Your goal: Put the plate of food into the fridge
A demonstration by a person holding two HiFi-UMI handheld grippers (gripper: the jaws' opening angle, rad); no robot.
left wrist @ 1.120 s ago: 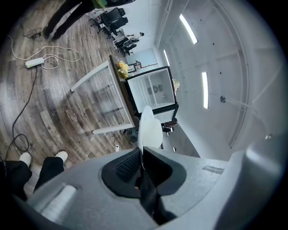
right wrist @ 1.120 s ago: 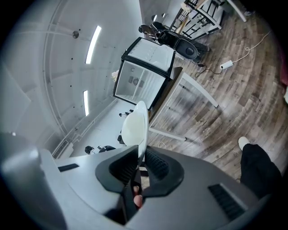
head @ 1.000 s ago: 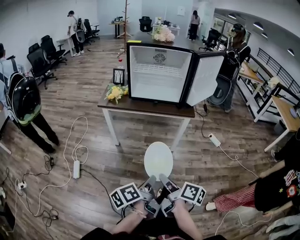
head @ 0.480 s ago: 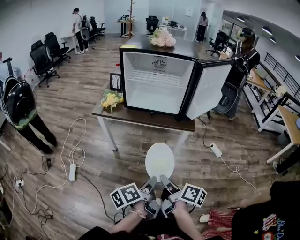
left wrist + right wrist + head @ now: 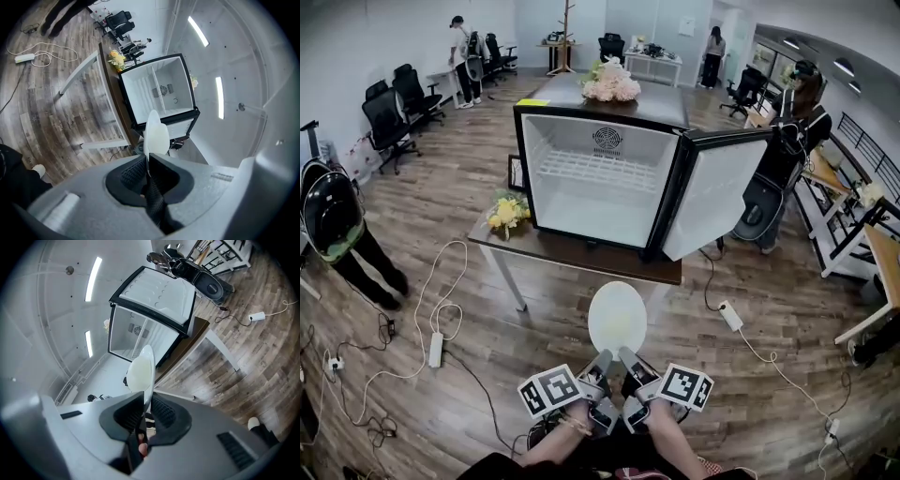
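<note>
A brown-topped table (image 5: 581,253) bears the open fridge (image 5: 598,187), yellow flowers (image 5: 504,212) and a small frame (image 5: 515,172).

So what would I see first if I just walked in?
The small fridge, its door swung wide, empty inside, standing on a table mid-room. Right in front, a white plate is pinched at its near edge by the left gripper and right gripper. Pale flowers sit on the fridge's top.
</note>
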